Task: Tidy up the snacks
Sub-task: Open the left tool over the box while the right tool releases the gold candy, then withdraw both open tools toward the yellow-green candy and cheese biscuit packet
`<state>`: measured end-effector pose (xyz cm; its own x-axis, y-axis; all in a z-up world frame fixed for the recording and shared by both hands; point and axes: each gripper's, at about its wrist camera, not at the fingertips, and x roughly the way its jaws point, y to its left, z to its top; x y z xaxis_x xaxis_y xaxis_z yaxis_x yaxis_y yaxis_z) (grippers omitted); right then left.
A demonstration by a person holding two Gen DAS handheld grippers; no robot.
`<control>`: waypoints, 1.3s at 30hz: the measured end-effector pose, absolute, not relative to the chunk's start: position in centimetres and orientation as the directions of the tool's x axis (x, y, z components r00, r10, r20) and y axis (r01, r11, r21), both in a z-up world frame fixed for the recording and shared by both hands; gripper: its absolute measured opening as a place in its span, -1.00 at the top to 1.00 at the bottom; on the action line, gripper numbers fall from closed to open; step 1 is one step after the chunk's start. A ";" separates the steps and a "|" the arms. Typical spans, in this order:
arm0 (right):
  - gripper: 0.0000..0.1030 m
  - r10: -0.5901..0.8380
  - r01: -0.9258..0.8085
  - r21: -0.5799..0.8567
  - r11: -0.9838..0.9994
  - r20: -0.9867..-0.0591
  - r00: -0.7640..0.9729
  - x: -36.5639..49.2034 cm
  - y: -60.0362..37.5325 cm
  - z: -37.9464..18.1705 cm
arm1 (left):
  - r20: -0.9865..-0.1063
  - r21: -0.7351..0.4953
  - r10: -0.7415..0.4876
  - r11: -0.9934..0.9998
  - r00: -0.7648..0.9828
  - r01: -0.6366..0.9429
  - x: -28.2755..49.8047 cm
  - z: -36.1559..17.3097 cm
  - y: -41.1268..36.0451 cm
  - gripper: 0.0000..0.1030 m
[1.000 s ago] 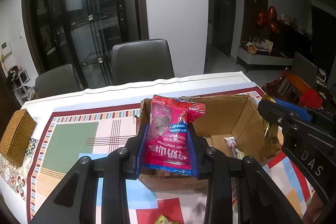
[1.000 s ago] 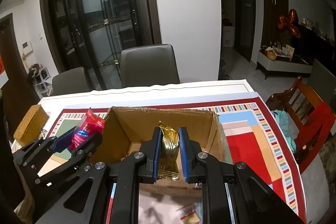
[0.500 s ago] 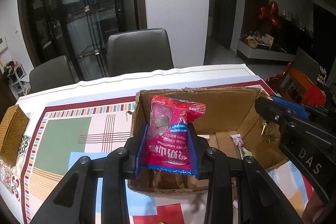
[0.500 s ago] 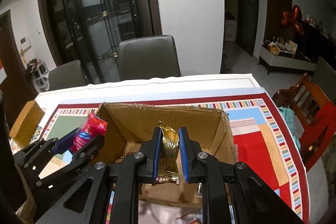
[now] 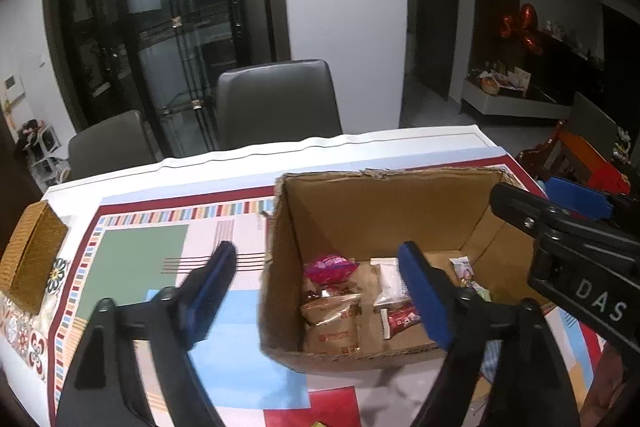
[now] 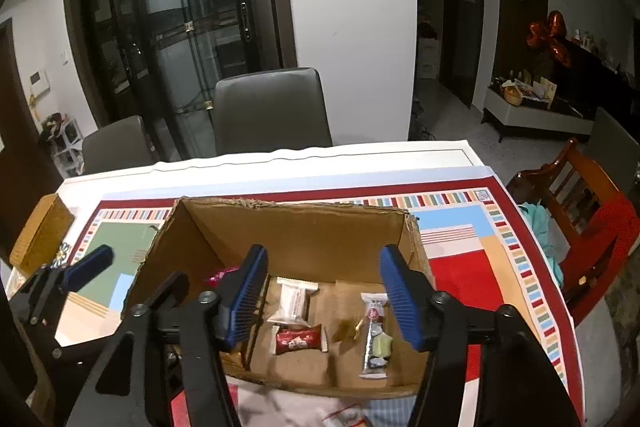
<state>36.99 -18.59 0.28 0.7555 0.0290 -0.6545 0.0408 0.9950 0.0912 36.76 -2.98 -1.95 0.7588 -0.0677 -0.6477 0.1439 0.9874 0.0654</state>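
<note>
Holding nothing: left tool [image 5: 316, 283] and right tool [image 6: 323, 293], jaws spreading wider on both, no snack between the blue pads. Hovering together above one open brown cardboard box [image 6: 296, 227], itself resting on the bench [image 6: 472, 267] with its colourful patterned cloth. Lying loose on the box floor, at least seven wrapped snacks: one crinkled pink-red packet [image 5: 329, 267] at the left, one brown packet [image 5: 331, 323] below it, one white packet [image 6: 293, 301], one small dark red bar [image 6: 298, 339], one blurred gold piece [image 6: 347, 329], one long white-and-grey stick packet [image 6: 374, 331], one pale green sweet [image 6: 382, 345]. Standing at the bench's far left edge, one woven tan box [image 5: 30, 255]. Tucked behind the bench, two grey chairs [image 6: 272, 111].
</note>
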 end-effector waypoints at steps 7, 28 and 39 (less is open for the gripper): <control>-0.30 0.021 0.046 0.087 0.995 -0.642 0.766 35.7 -18.6 1.0 | -0.638 0.068 -0.050 0.990 0.768 0.121 35.3 -1.3 -2.2 -0.71; -0.30 0.022 0.010 0.048 0.999 -0.615 0.788 30.4 -18.5 2.4 | -0.615 0.065 -0.033 0.994 0.788 0.092 30.1 0.6 -1.6 -0.71; -0.30 0.036 -0.021 0.031 0.999 -0.624 0.781 28.1 -18.4 1.1 | -0.626 0.070 -0.021 0.994 0.780 0.083 27.7 -0.4 -1.5 -0.71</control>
